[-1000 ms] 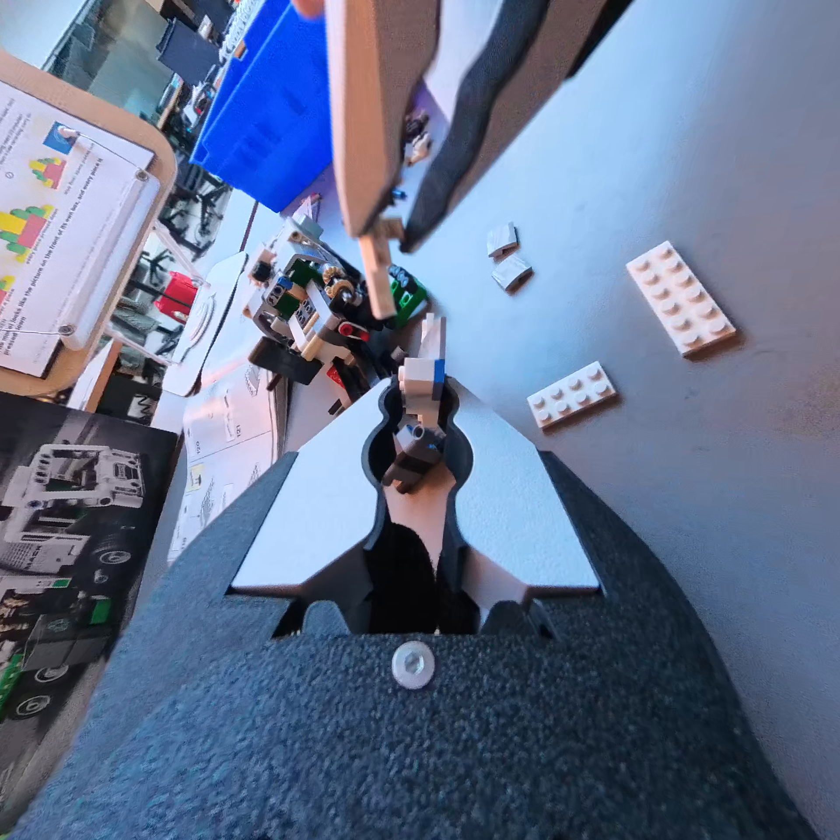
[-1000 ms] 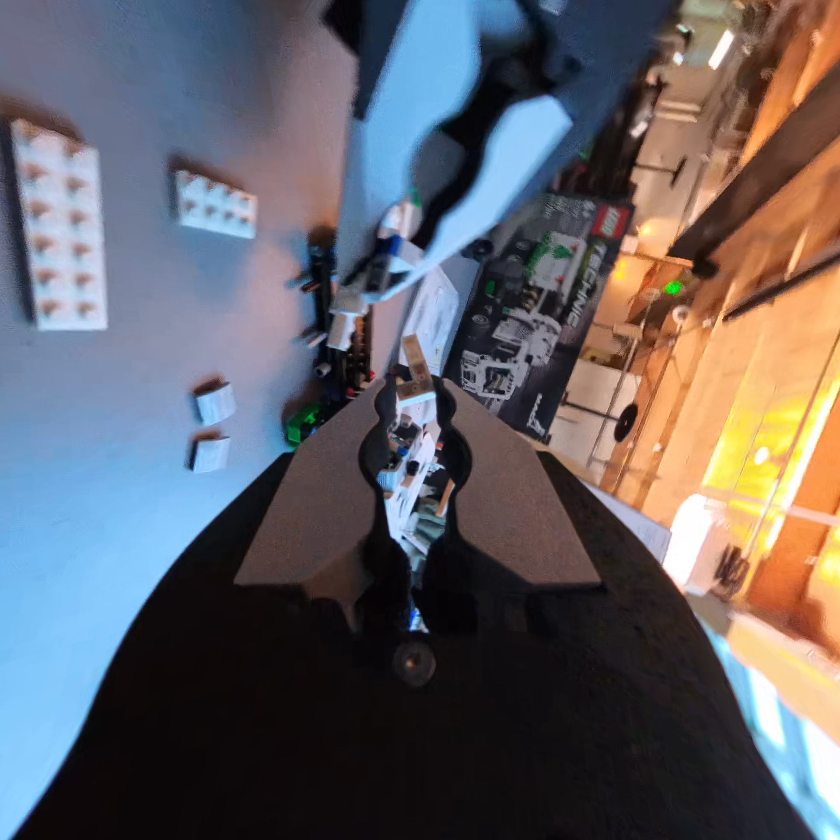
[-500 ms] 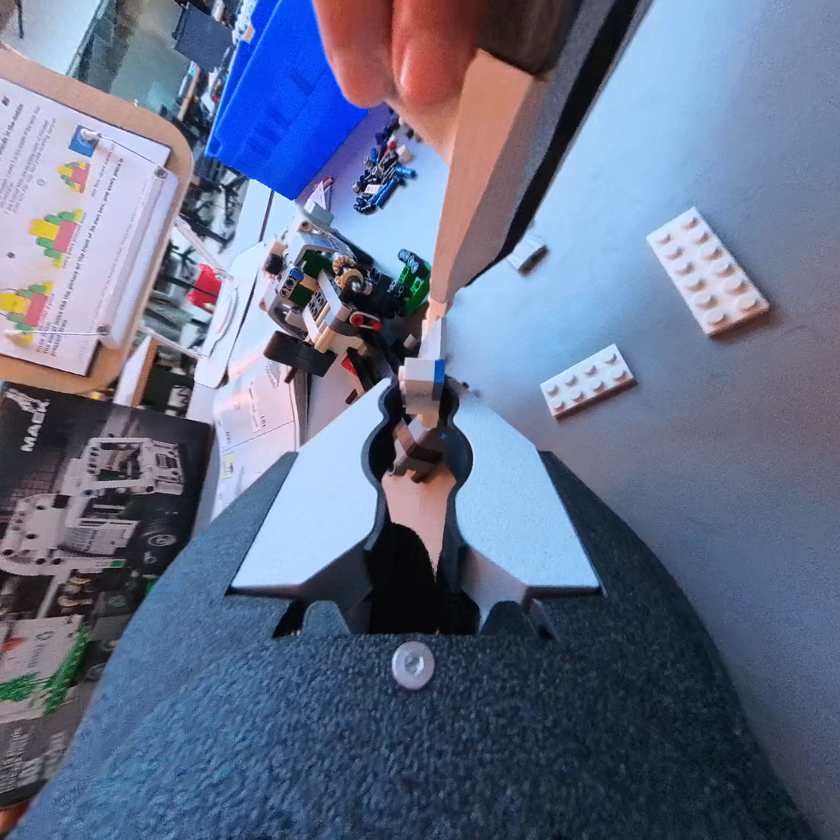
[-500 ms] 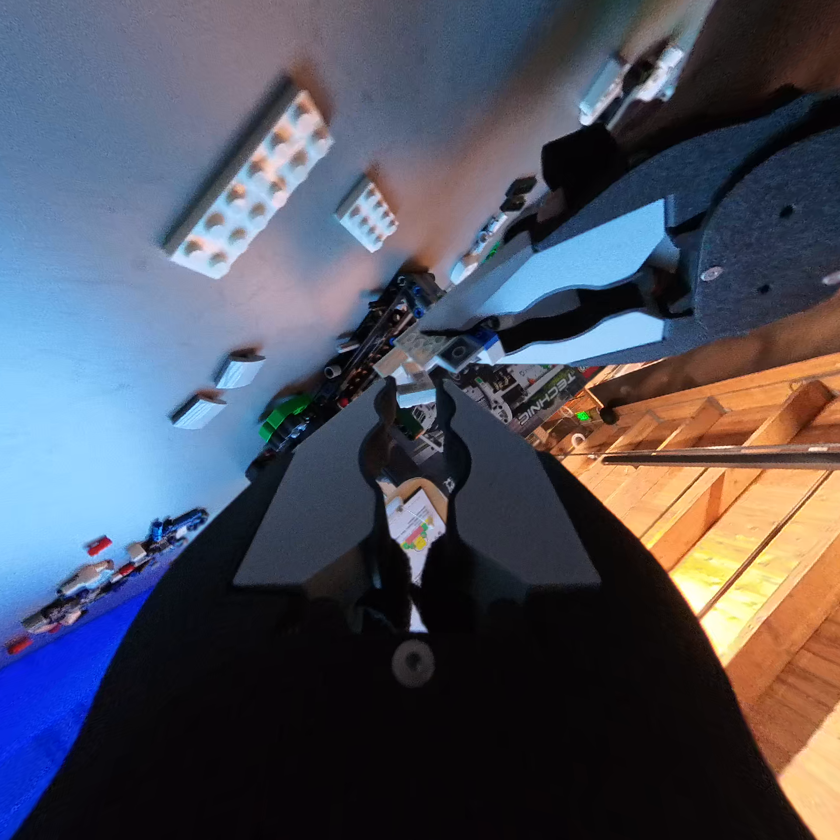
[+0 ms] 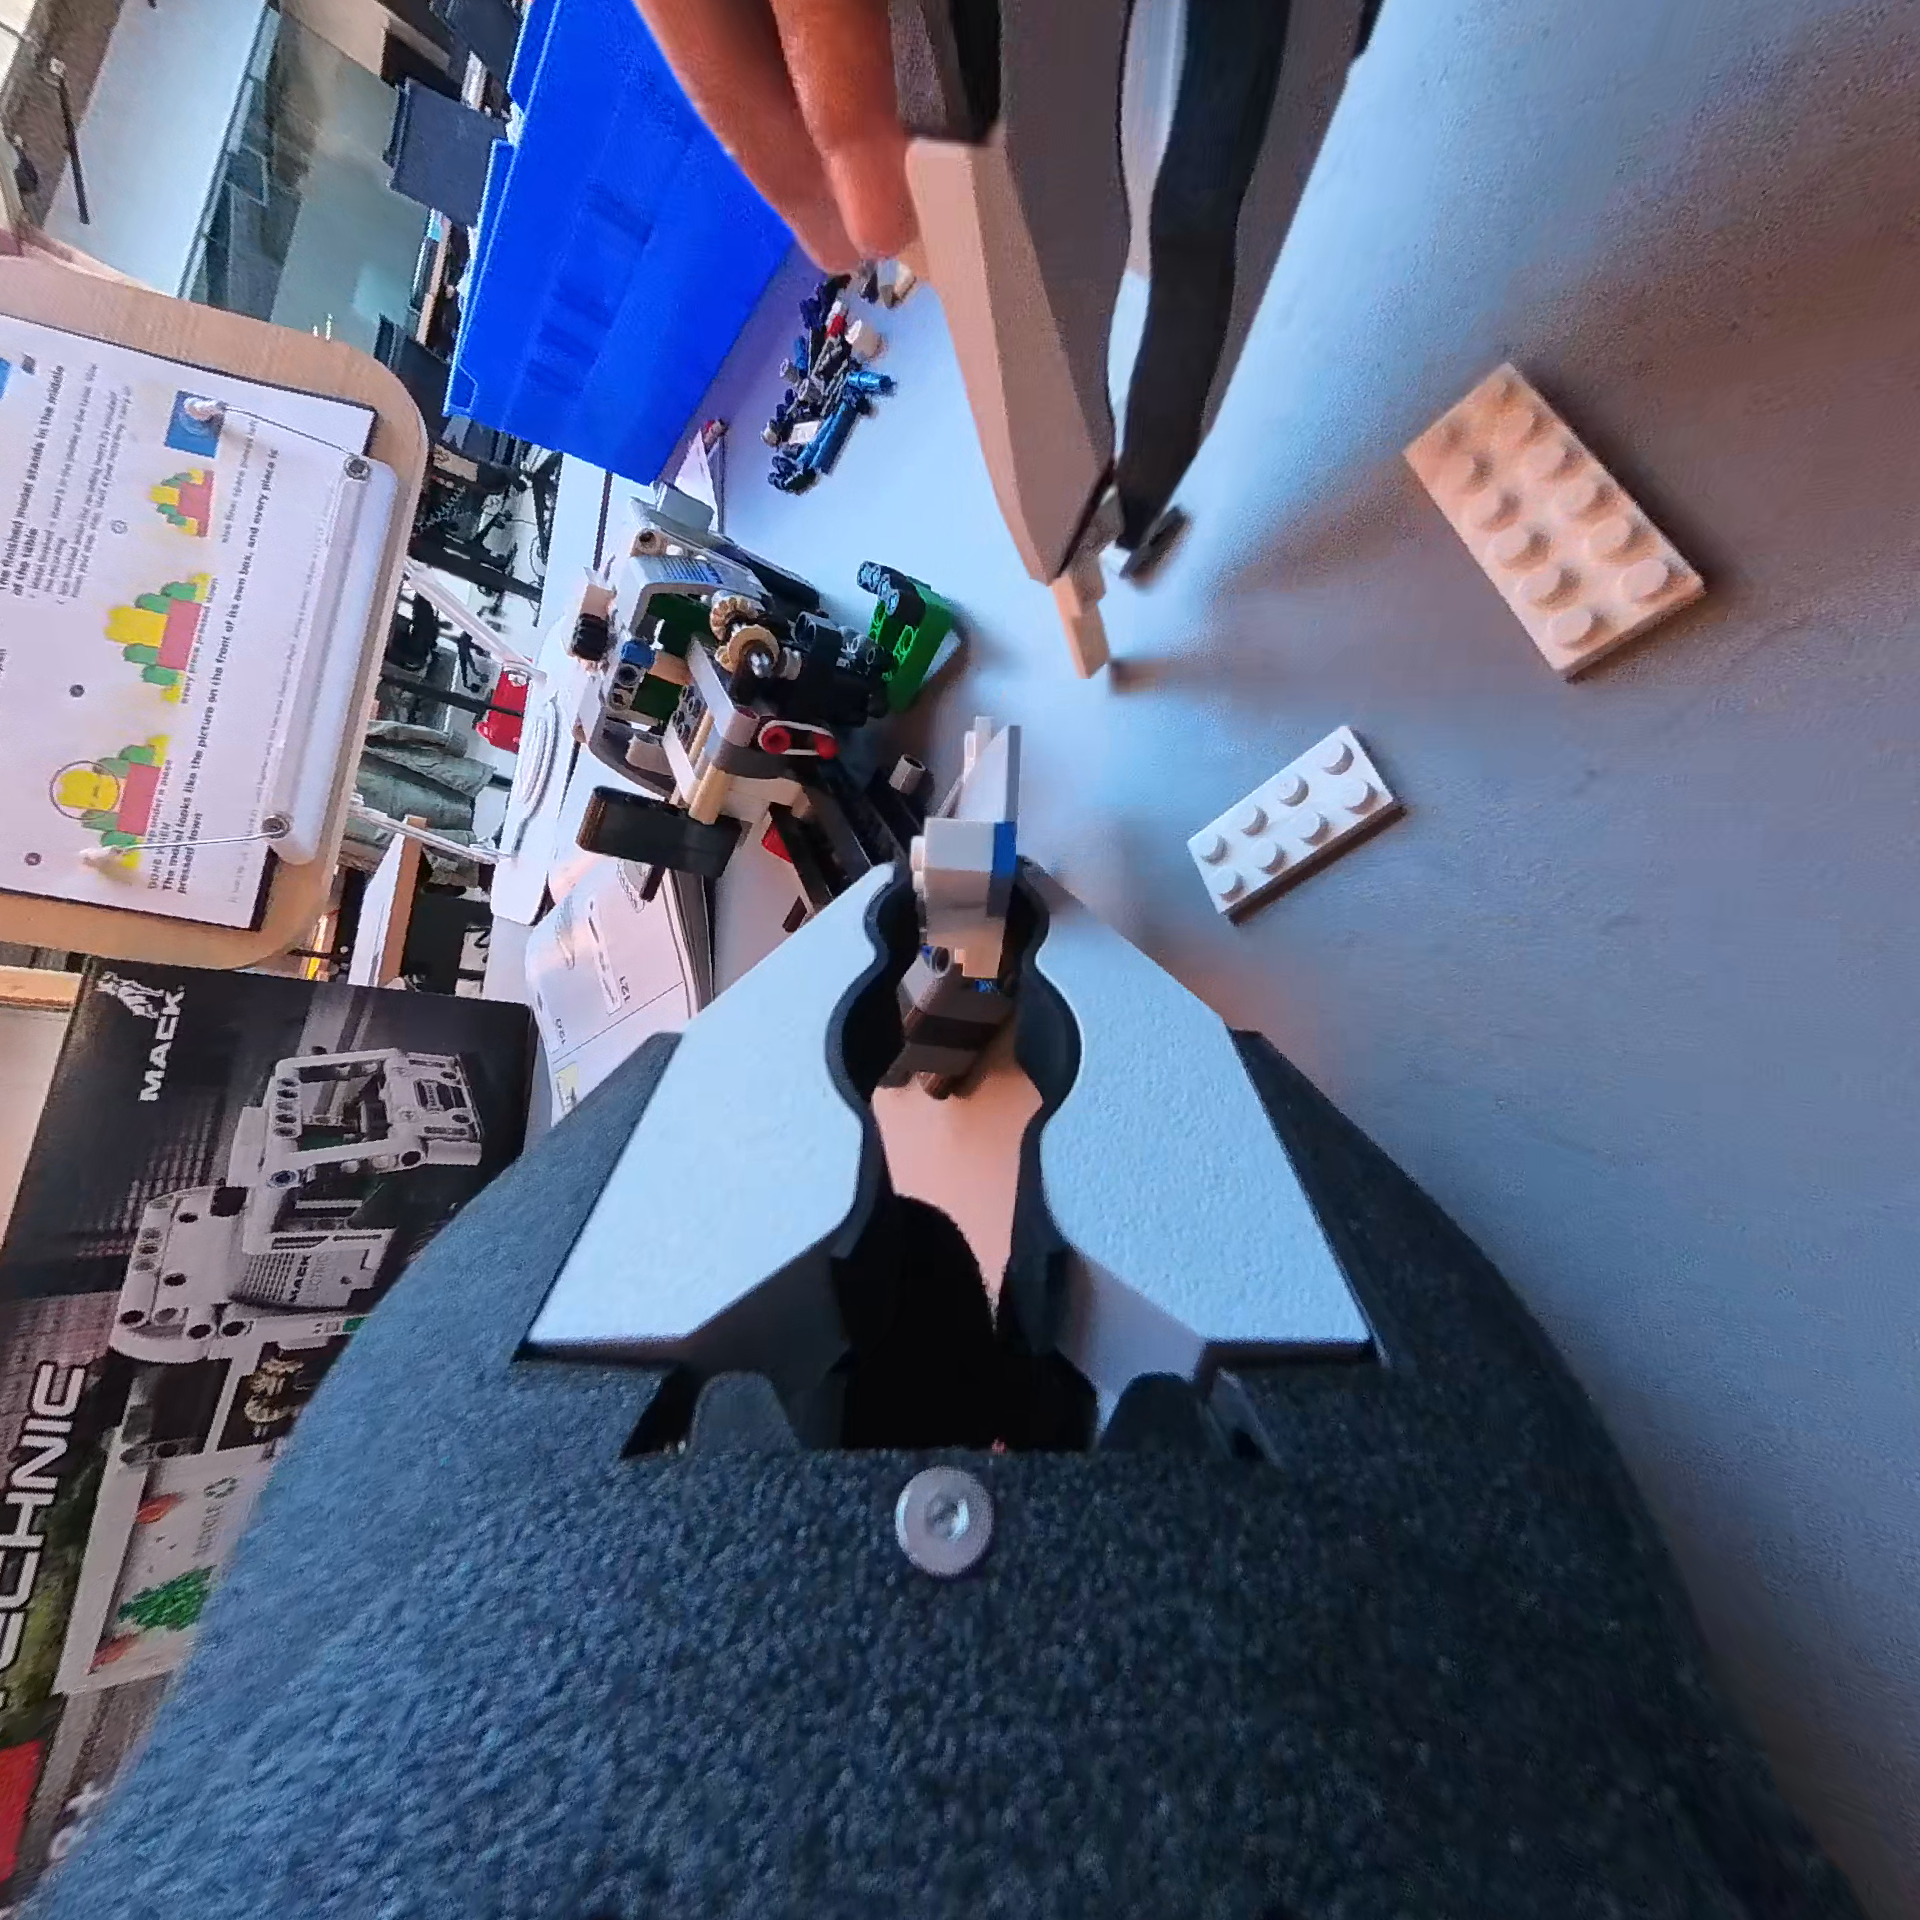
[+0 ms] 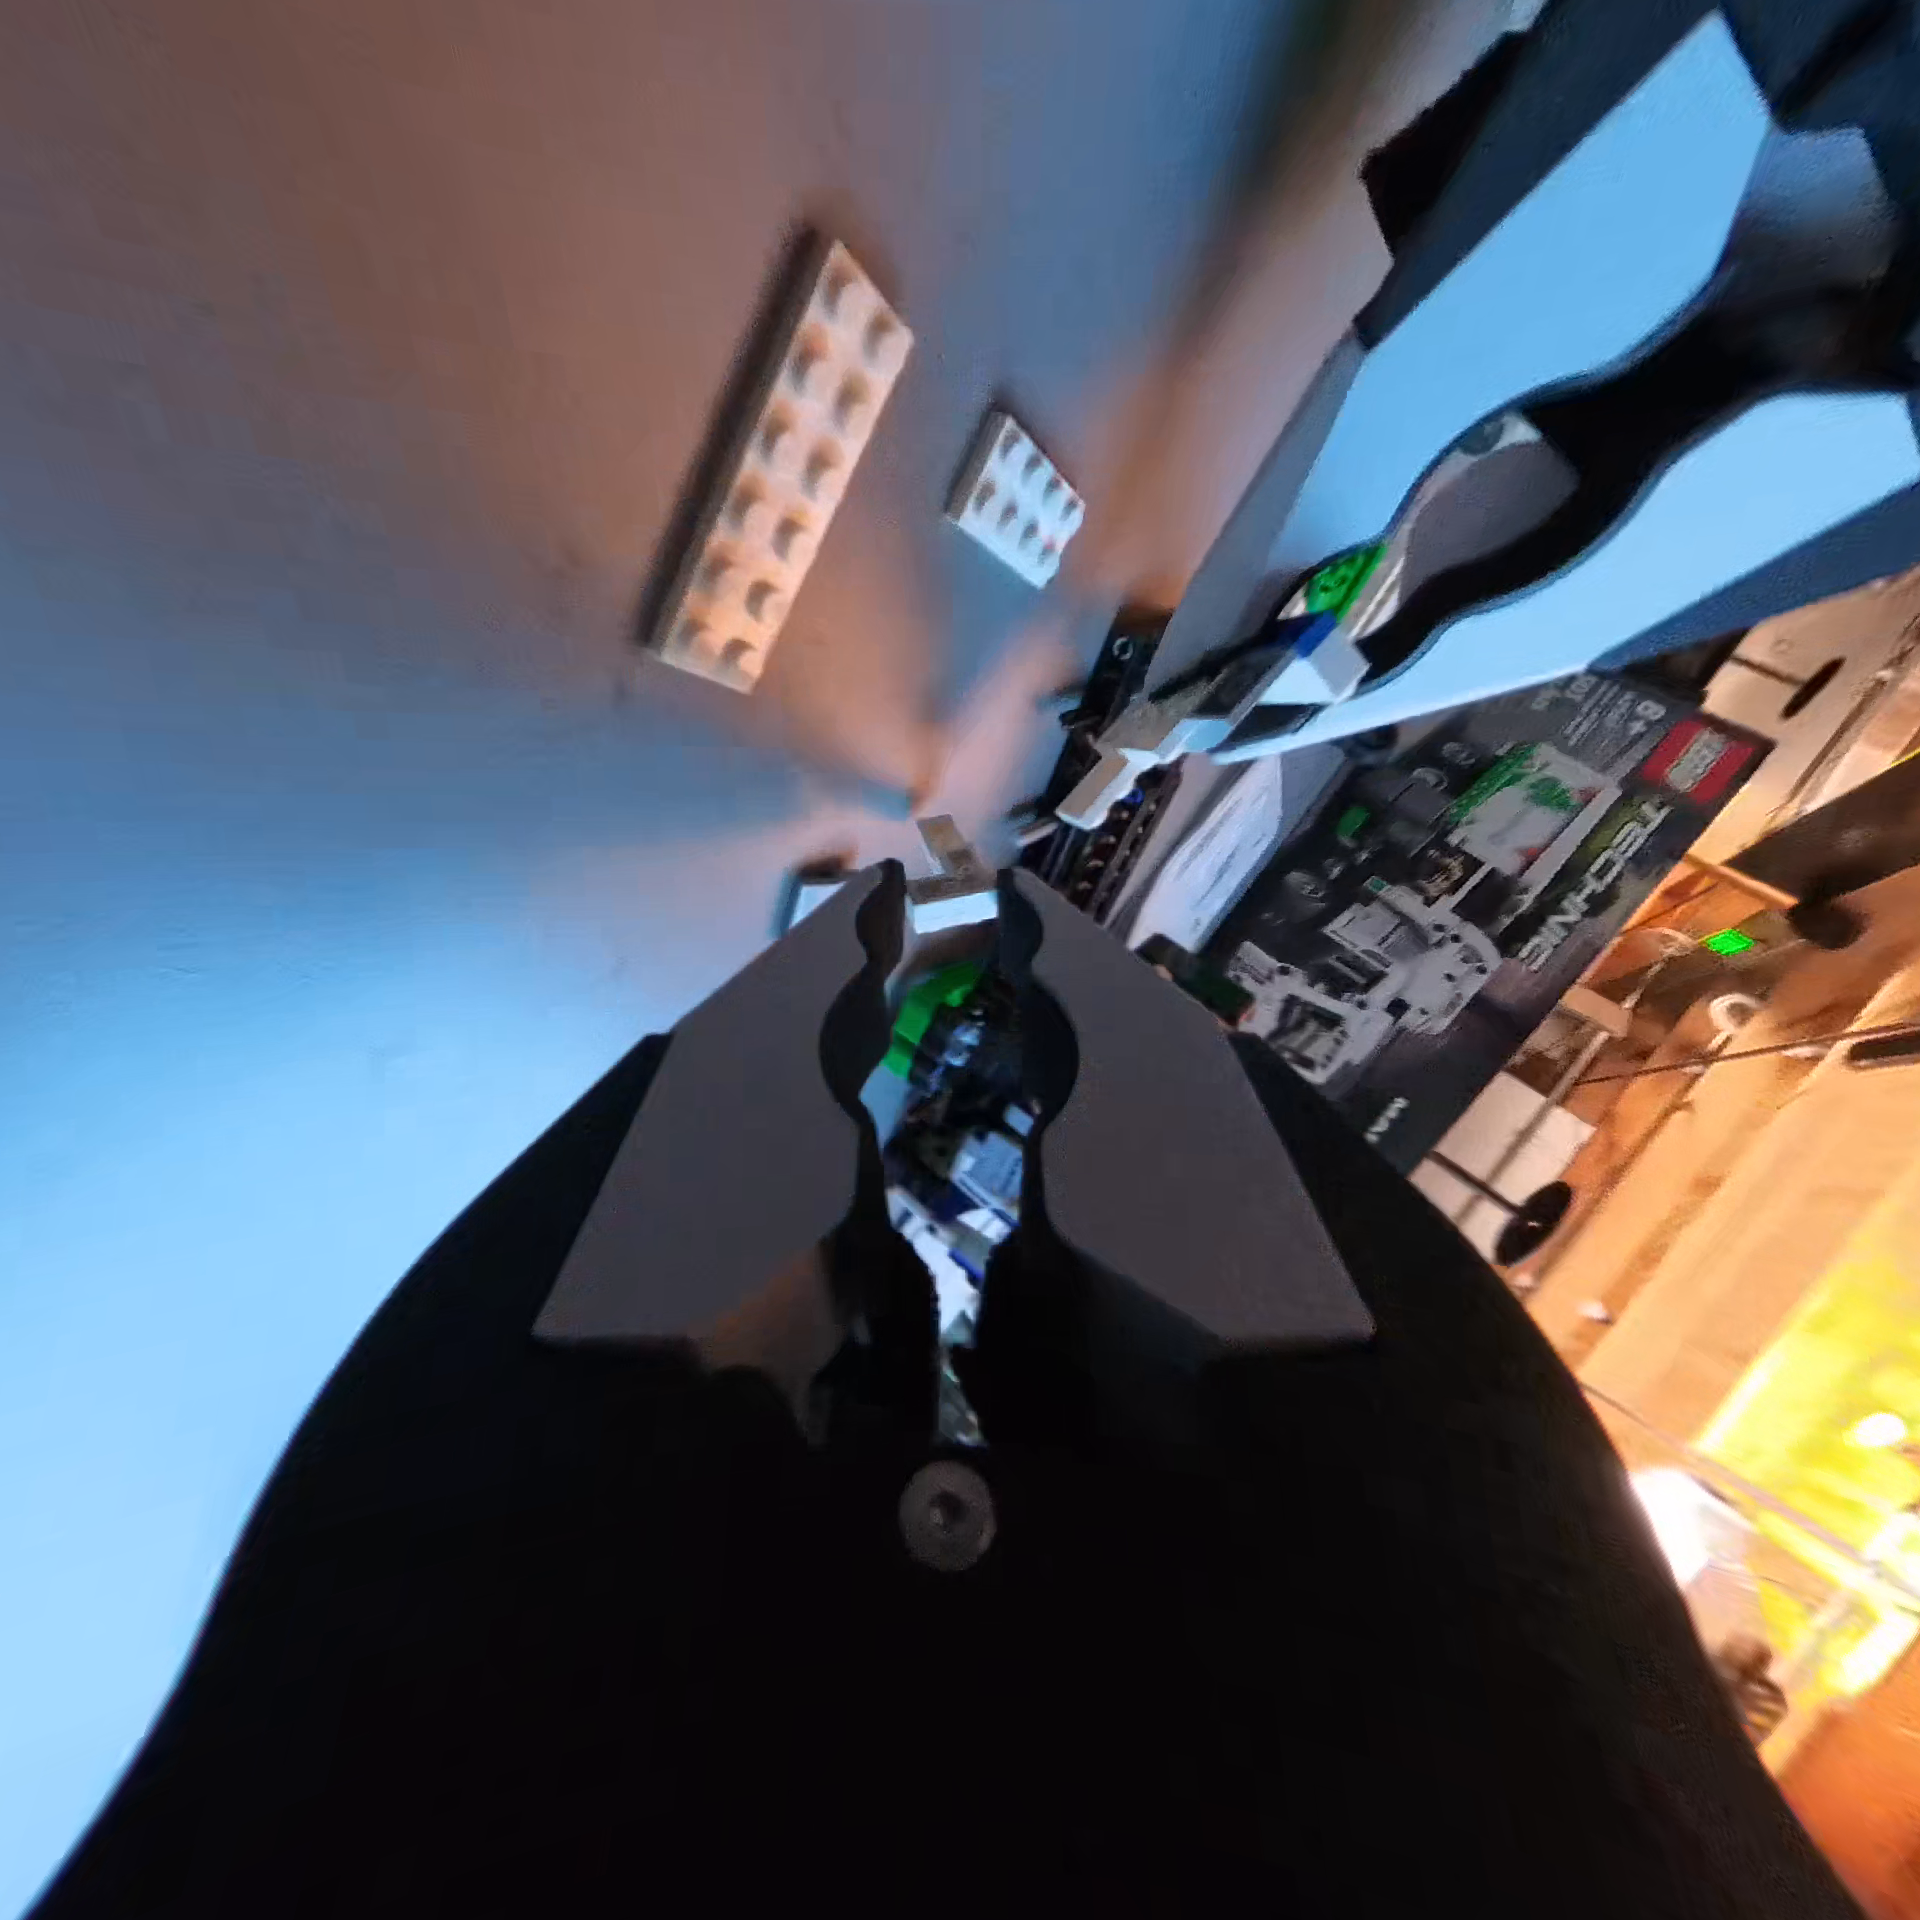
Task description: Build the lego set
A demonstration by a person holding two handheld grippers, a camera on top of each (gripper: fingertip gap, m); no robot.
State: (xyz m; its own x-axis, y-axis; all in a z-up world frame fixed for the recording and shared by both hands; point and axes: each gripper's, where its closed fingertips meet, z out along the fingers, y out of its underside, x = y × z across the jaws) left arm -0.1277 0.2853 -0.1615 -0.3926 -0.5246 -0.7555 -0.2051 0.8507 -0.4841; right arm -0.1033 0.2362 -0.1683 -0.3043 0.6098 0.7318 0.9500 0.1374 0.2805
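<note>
Clamped in our left gripper (image 5: pixel 961 883) sits a white-and-grey lego sub-assembly (image 5: pixel 961 935), its lower end hidden; our right gripper (image 6: pixel 943 883) pinches a small tan piece (image 6: pixel 948 860), blurred, above the table (image 5: pixel 1662 1039).

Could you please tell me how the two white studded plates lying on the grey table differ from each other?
The larger plate is longer, with more studs, than the smaller plate. The larger plate looks warmer, peach-tinted; the smaller plate looks whiter. The larger plate lies farther from the left tongs than the smaller plate. Both lie flat, studs up, untouched.
</note>
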